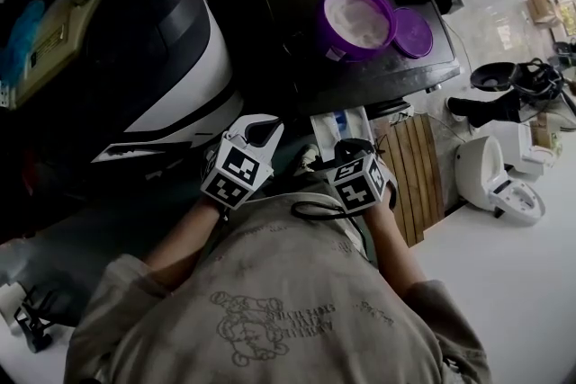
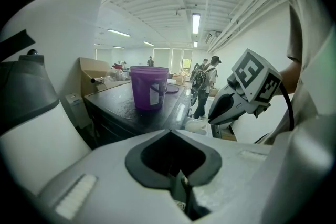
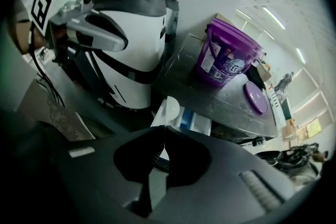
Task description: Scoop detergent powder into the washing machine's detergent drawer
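A purple detergent bucket point(image 1: 358, 21) stands open on the dark washer top, with white powder inside and its lid point(image 1: 415, 31) lying beside it. Below the top's front edge the detergent drawer point(image 1: 347, 122) is pulled out. My left gripper point(image 1: 262, 130) and right gripper point(image 1: 353, 148) hover side by side just before the drawer, both shut with nothing clearly between the jaws. In the right gripper view a white rounded scoop point(image 3: 170, 108) rests at the drawer point(image 3: 193, 123) just beyond my right gripper point(image 3: 163, 128). The left gripper view shows the bucket point(image 2: 149, 87) ahead of my left gripper point(image 2: 171, 131).
A large white and black machine body point(image 1: 171, 58) fills the left. A wooden slatted panel point(image 1: 416, 171) and a white appliance point(image 1: 493, 177) sit on the floor to the right. People stand far off in the room point(image 2: 203, 86).
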